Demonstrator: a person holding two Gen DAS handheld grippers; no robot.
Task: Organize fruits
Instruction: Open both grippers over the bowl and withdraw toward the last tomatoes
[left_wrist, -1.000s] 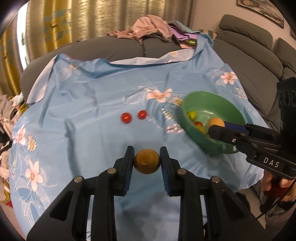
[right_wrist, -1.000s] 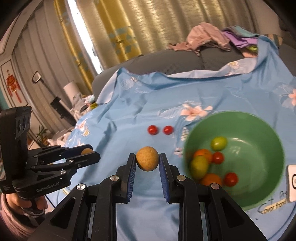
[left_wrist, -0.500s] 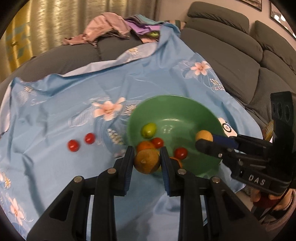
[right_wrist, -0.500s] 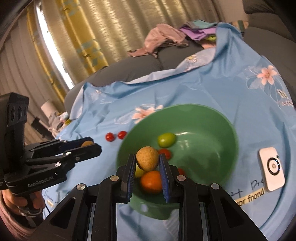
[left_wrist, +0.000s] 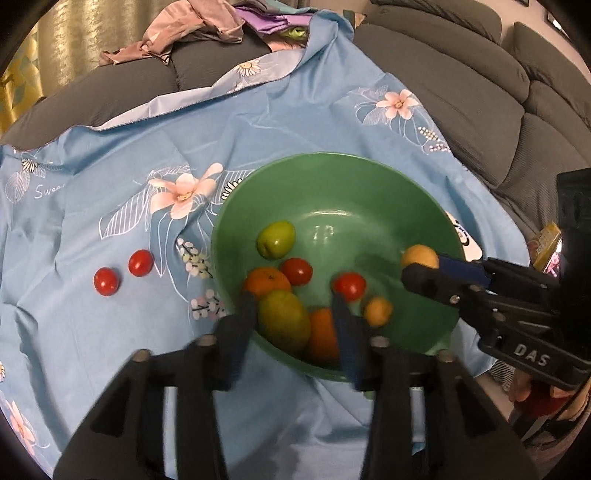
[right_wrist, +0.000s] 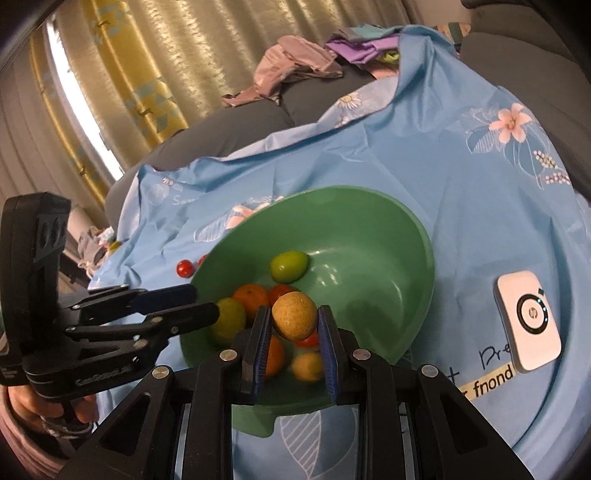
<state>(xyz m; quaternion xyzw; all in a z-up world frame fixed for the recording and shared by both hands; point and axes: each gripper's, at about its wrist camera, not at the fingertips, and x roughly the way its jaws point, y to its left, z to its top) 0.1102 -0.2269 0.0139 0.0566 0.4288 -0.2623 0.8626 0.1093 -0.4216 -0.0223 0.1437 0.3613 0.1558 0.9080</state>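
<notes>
A green bowl (left_wrist: 369, 184) on the blue flowered cloth holds several fruits: a green one (left_wrist: 276, 239), oranges, red tomatoes and a small yellow-brown fruit (left_wrist: 377, 312). My left gripper (left_wrist: 295, 314) is open and empty over the bowl's near rim. My right gripper (right_wrist: 291, 321) is shut on a yellow-brown round fruit (right_wrist: 294, 315) above the bowl (right_wrist: 369, 206); it also shows in the left wrist view (left_wrist: 419, 256). Two red tomatoes (left_wrist: 123, 271) lie on the cloth left of the bowl.
A white HP device (right_wrist: 528, 321) lies on the cloth right of the bowl. Grey sofa cushions (left_wrist: 480, 92) surround the cloth, with a pile of clothes (left_wrist: 207, 26) at the back. Curtains (right_wrist: 147, 66) hang behind.
My left gripper opened and its brown fruit now lies in the bowl. Both grippers moved closer over the bowl; the right still holds its fruit.
</notes>
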